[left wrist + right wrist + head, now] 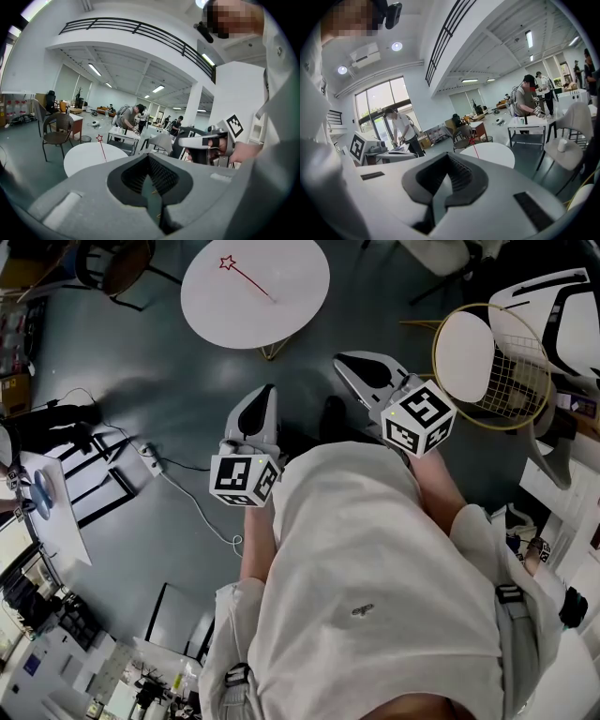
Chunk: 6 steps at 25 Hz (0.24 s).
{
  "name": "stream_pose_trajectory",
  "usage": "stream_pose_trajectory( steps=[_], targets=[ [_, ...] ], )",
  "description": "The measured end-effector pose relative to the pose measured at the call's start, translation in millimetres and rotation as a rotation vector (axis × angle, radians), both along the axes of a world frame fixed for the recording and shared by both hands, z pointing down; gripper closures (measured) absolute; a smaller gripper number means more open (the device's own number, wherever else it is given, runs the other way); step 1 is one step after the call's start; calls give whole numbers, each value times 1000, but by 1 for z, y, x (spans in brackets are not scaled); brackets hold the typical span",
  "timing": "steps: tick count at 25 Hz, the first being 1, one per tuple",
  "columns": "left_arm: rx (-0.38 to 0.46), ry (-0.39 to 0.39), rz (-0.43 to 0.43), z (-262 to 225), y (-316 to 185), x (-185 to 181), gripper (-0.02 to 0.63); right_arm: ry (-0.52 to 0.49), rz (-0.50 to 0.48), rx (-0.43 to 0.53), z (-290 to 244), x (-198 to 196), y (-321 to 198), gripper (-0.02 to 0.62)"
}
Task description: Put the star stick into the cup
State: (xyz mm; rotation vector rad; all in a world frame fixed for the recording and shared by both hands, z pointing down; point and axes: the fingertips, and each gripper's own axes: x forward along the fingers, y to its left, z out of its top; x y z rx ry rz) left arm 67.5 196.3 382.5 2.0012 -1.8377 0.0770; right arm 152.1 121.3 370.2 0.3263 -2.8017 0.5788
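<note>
The star stick point(248, 279), a thin red rod with a red outline star at one end, lies on the round white table point(291, 296) at the top of the head view. It also shows far ahead in the left gripper view as star stick point(102, 149) and in the right gripper view as star stick point(474, 147). My left gripper point(263, 399) and right gripper point(354, 364) are held close to my body, well short of the table, both shut and empty. A small white cup-like thing point(562, 145) stands on a grey seat at the right.
A wire-frame side table with a white top point(469, 357) stands right of my right gripper. Cables and a power strip point(150, 457) lie on the grey floor at the left. Chairs, tables and several people point(129, 119) fill the room beyond.
</note>
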Motion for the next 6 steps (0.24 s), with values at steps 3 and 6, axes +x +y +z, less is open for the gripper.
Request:
stream_pose_trajectory(
  steps=[3,6],
  targets=[
    [2,-1,-4,0,2,0,595,3,3,4,0,1,1,589],
    [-3,0,-9,2,4,-3,595,7,3,5,2,0,2,589]
  ],
)
